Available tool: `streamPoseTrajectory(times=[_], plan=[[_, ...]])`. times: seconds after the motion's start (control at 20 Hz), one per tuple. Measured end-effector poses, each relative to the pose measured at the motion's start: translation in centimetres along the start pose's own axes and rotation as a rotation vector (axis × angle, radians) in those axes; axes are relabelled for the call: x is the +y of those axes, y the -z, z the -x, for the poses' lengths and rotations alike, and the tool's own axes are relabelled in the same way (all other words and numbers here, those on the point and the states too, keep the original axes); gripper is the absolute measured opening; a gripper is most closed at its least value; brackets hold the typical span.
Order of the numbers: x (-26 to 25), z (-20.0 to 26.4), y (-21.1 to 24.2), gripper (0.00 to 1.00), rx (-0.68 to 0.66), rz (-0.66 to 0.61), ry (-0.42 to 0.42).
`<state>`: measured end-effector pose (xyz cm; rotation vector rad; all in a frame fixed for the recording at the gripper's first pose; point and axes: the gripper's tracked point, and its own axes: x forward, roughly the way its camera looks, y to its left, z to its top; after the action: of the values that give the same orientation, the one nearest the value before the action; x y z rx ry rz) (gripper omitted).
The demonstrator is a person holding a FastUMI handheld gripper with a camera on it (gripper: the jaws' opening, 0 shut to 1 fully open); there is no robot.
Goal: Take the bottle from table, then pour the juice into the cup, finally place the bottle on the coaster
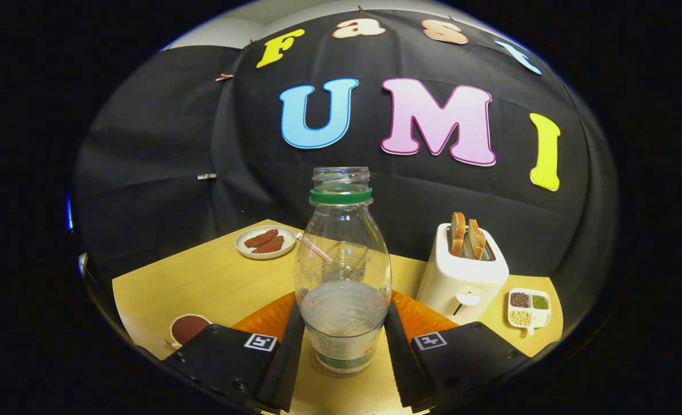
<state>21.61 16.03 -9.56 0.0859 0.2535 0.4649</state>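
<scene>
bottle (342, 271) upright between the two fingers of the gripper (343, 351), clear plastic, cap off, green ring around the neck, a little pale juice in the lower part, label band near the base. both fingers sit against the bottle's lower sides, one on each flank, jaws narrowed to bottle width, so the gripper is clamped on it. cannot tell if the base rests on the table (214, 282) or is just off it.

cup (346, 260) seen through the bottle's clear wall, straight beyond it, toward the table's far edge, with a pink-striped straw (313, 246) sticking out to the left. orange coaster (418, 316) lies flat right behind the bottle, showing on both sides of it past the fingers.

white plate (265, 241) with two brown pieces near the far edge of the table, left of the bottle. small dish with a dark brown filling (188, 328) at the near left edge, just beside the left finger's body. white toaster (462, 276) with two bread slices standing in its slots toward the right side, near the coaster. white divided tray (528, 308) with four small portions of grains by the right corner, just right of the toaster.
</scene>
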Motion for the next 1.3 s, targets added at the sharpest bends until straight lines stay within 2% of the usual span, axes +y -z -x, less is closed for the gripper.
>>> streamPoseTrajectory(times=[0.2,0.55,0.7,1.3], plan=[[0.1,-1.3,1.9,0.7,-0.008,-0.043,0.0],[0.0,-3.4,4.8,0.72,-0.006,-0.012,0.01],[0.3,-3.7,5.9,0.72,0.008,-0.04,-0.002],[0.2,-2.7,6.2,0.78,-0.001,-0.019,0.001]])
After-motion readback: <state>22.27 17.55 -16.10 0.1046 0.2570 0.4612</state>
